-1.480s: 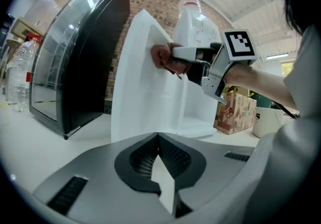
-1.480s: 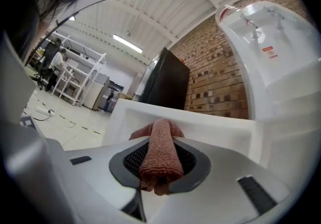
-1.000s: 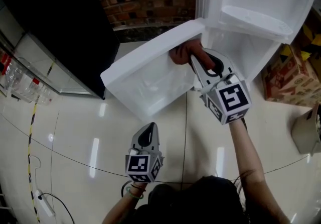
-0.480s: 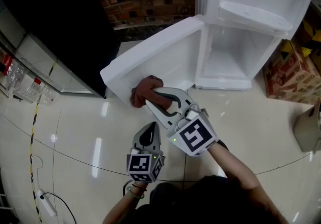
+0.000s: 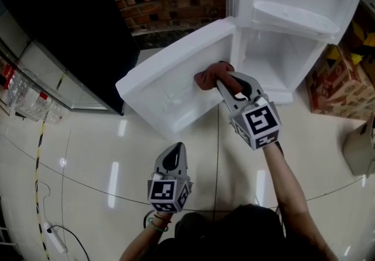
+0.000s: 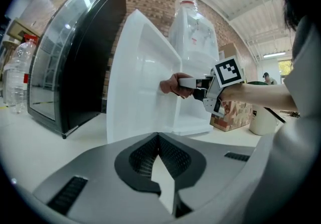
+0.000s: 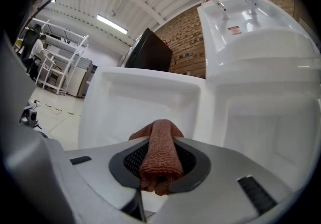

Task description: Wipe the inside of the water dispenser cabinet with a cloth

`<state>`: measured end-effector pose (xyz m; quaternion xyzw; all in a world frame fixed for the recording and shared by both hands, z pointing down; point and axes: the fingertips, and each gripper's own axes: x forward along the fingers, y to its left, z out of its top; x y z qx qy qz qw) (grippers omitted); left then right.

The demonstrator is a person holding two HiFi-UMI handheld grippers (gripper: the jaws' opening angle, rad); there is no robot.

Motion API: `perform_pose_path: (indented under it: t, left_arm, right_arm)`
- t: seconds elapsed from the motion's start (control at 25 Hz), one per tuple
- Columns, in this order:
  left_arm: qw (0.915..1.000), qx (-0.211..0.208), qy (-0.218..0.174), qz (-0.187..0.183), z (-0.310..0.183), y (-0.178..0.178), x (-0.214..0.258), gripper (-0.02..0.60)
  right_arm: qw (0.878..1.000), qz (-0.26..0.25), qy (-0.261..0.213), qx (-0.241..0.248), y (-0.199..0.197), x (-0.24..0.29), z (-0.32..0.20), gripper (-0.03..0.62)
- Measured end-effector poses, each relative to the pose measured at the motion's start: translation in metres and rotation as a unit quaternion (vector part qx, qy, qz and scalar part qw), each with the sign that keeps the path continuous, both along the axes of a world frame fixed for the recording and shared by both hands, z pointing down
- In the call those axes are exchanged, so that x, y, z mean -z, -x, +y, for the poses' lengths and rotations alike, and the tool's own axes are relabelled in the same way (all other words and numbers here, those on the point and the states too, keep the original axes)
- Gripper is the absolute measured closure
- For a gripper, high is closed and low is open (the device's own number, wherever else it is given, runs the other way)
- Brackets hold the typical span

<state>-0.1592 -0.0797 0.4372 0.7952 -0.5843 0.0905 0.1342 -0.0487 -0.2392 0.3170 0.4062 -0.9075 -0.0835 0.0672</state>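
Right hand-held gripper (image 5: 227, 83), clamping the cloth (image 5: 208, 75), has swung back across the cabinet door (image 5: 167, 87).

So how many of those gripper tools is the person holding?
2. The left gripper sits low above the floor, jaws shut on nothing. The right gripper is at the open cabinet door, jaws shut on a reddish-brown cloth.
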Motion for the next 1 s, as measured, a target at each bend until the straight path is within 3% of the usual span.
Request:
perform_pose_path:
  t: [0.12,0.32,0.44,0.56,0.72,0.88,1.0]
  left_arm:
    - [1.0,-0.002,-0.001,0.0,0.0,-0.002,0.0,0.604]
    - [1.0,-0.002,0.0,-0.002,0.001,-0.003,-0.001,0.604]
    - [1.0,0.0,0.001,-0.002,0.001,-0.002,-0.002,0.604]
    - [1.0,-0.002,0.004,0.002,0.001,-0.003,-0.004,0.604]
    - [1.0,-0.005,0.006,0.0,0.002,-0.005,-0.007,0.604]
    - [1.0,-0.004,0.006,-0.002,0.003,-0.004,-0.006,0.604]
    - [1.0,-0.002,0.005,-0.003,0.003,-0.001,-0.005,0.604]
  right_arm:
    - [1.0,-0.002,0.005,-0.023,-0.021,-0.006,-0.012,0.51]
    - [1.0,0.0,0.005,-0.015,-0.017,-0.007,-0.008,0.511]
    - [1.0,-0.014,-0.002,0.023,0.003,0.0,0.021,0.511]
    - [0.994,-0.023,-0.015,0.103,0.044,0.005,0.066,0.51]
    - [0.986,0.003,0.014,0.169,0.092,-0.024,0.103,0.51]
    - [0.982,0.024,0.027,0.185,0.118,-0.053,0.098,0.511]
    - [0.984,0.037,0.032,0.17,0.113,-0.065,0.081,0.51]
